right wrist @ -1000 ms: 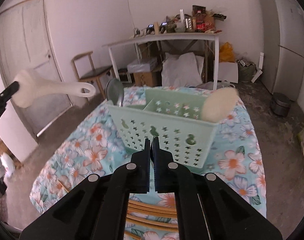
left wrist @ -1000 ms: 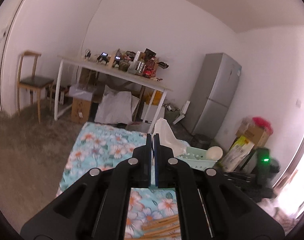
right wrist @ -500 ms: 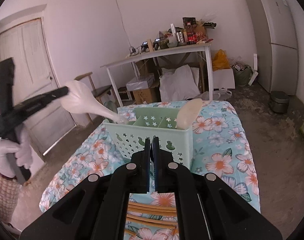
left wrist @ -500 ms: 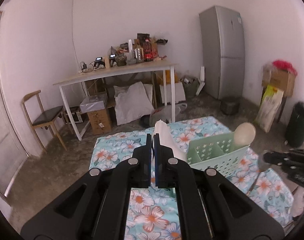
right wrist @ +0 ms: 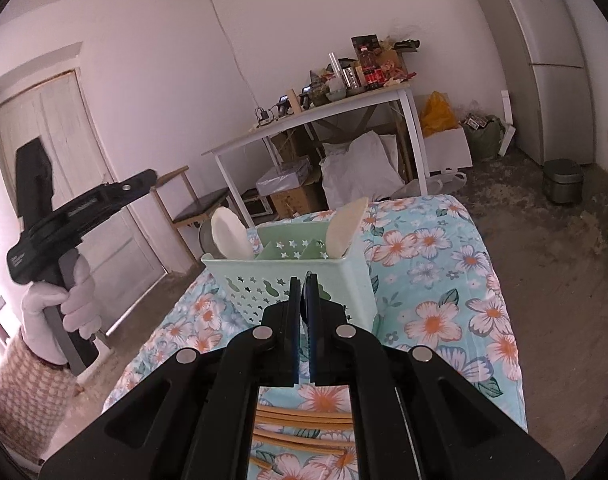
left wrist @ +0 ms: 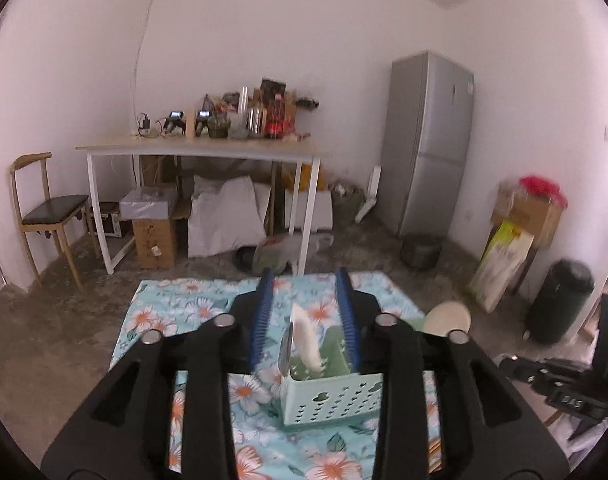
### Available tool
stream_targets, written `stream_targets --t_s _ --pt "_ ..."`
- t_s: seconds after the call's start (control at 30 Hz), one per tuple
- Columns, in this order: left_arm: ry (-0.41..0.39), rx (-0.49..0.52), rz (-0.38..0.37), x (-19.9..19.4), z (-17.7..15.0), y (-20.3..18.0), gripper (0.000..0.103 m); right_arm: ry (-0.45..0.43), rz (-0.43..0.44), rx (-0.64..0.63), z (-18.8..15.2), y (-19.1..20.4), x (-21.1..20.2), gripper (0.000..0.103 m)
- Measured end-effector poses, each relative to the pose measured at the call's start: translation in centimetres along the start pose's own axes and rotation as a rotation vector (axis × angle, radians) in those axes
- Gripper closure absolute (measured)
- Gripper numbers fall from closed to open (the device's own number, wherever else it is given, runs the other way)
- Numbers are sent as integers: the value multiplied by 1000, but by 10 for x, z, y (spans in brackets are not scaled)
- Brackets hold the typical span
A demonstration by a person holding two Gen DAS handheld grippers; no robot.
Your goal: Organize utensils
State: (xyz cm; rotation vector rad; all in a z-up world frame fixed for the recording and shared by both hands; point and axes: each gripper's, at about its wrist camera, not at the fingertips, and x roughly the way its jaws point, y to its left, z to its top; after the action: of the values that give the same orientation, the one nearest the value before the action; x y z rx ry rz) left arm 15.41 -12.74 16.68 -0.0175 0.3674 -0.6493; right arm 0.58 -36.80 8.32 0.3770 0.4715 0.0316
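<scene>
The left claw (left wrist: 306, 312) has just been opening; its blue pads stand apart, the white plastic rice paddle (left wrist: 306, 344) released upright in the mint-green perforated plastic basket (left wrist: 332, 398) on the floral-clothed tabletop (left wrist: 176, 312). Only the right wrist view shows the clenched, empty right claw (right wrist: 303, 308), a white-gloved hand (right wrist: 60, 312), and wooden chopsticks (right wrist: 304, 420) at the near edge, partly hidden.

You have one mint-green utensil basket (right wrist: 304, 276) in front of you, with two pale spoons, the white spoon (right wrist: 230, 232) and the cream spoon (right wrist: 348, 220), standing in it. Four wooden chopsticks (right wrist: 304, 428) lie on one floral tablecloth (right wrist: 444, 280). You hold two grippers.
</scene>
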Motion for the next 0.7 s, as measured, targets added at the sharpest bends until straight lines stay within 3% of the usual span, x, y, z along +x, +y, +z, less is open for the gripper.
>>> stream_targets --t_s 0.37,0.7 --pt "5 -97 17 -50 -46 31 45 -34 27 -22 22 14 -12 100" --pt "69 -155 57 -73 -97 62 35 -81 135 -30 68 39 -22 100"
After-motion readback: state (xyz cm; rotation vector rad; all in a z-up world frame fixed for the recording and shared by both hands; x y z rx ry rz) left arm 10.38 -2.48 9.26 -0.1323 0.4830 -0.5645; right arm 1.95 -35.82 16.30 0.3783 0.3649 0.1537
